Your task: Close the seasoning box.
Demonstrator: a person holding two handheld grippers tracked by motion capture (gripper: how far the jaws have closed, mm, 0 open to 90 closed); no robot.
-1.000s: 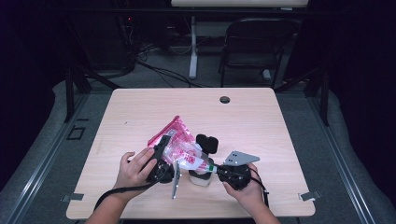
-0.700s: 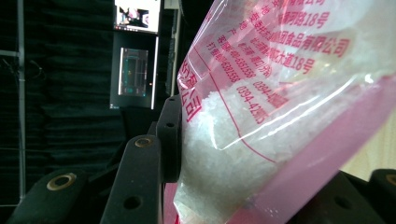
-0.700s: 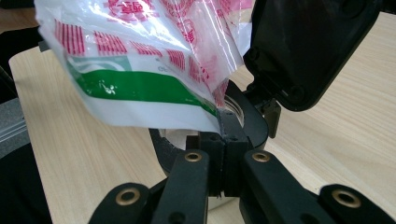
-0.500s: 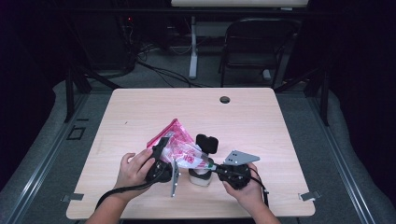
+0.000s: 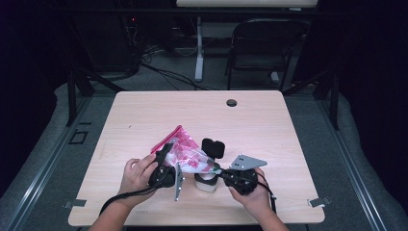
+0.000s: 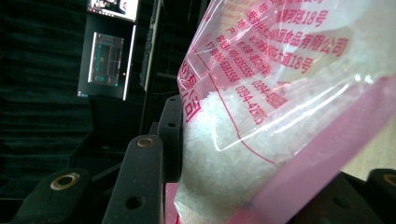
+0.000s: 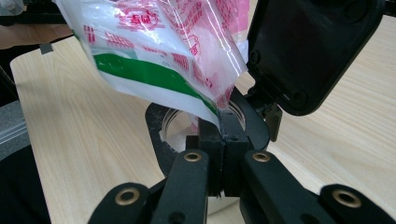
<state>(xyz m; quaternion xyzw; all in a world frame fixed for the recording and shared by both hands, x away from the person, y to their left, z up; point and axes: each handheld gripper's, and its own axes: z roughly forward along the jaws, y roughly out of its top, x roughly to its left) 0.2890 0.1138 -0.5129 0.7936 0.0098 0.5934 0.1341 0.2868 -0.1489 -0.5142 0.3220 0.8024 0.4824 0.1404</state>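
A clear plastic bag (image 5: 185, 151) with red print and a pink strip holds white crystals. My left gripper (image 5: 173, 154) is shut on the bag and holds it tilted, lower corner down. In the left gripper view the bag (image 6: 280, 93) bulges between the jaws of my left gripper (image 6: 252, 186). Below the corner stands a small white jar (image 5: 206, 184) with its black flip lid (image 5: 213, 147) raised. My right gripper (image 7: 219, 135) is shut on the near rim of the jar (image 7: 156, 116). The bag (image 7: 154, 46) hangs over the opening, beside the lid (image 7: 313, 51).
The light wooden table (image 5: 144, 115) has a round cable hole (image 5: 231, 102) near its far edge. Beyond the table stand a dark chair (image 5: 262, 48) and a white desk leg (image 5: 198, 53), with cables on the floor. Both hands work near the front edge.
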